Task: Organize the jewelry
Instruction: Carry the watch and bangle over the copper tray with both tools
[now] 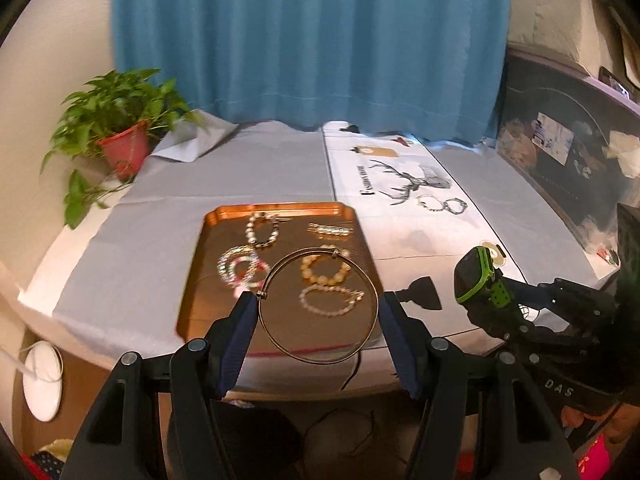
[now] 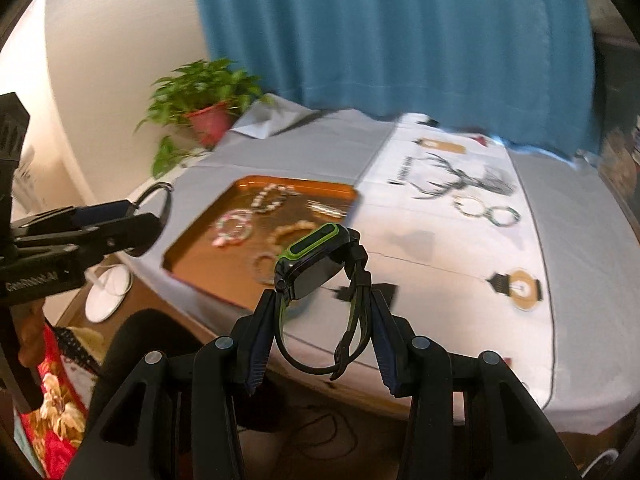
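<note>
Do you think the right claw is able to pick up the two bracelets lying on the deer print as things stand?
Probably not yet: the right claw is already shut on the watch. The path to the two bracelets on the cloth looks unobstructed, so it would need to set the watch down first.

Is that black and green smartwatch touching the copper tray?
Apart. The right wrist view shows the smartwatch clamped in the right gripper, lifted beside the tray.
</note>
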`<state>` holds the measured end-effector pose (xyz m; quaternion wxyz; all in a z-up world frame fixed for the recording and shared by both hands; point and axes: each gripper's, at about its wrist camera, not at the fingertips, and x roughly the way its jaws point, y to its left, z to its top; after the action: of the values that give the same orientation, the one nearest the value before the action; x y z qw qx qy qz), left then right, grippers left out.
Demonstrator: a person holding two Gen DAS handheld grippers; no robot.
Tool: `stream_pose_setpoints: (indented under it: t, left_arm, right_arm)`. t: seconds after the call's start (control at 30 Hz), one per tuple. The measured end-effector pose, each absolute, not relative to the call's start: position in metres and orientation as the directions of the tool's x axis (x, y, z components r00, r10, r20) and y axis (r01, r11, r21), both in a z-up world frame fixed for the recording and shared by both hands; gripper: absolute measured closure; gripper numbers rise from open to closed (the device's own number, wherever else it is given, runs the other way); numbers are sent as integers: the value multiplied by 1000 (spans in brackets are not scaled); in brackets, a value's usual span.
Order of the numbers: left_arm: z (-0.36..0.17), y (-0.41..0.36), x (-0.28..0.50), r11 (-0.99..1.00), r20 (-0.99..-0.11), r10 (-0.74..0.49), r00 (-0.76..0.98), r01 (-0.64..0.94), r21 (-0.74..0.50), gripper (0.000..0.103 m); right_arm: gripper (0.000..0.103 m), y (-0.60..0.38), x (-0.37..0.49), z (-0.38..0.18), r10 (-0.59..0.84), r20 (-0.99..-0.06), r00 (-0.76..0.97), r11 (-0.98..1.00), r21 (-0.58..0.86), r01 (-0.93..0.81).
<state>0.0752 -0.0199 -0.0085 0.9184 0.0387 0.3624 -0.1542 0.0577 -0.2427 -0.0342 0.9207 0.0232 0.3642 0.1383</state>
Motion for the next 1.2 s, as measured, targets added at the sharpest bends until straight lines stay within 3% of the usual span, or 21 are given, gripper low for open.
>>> stream_pose_setpoints:
  t: [0.53,1.2]
  left_arm:
    - [-19,17,89,963,-680,-234,694,260,-66,45]
    - [-57,30,178,970,-730,-211,650,230,-76,45]
  right_arm:
    - [57,-184,74,-31,325,-677,660,935,128,-330]
    - [57,-172,156,-72,312,-732,606,940,144,-310]
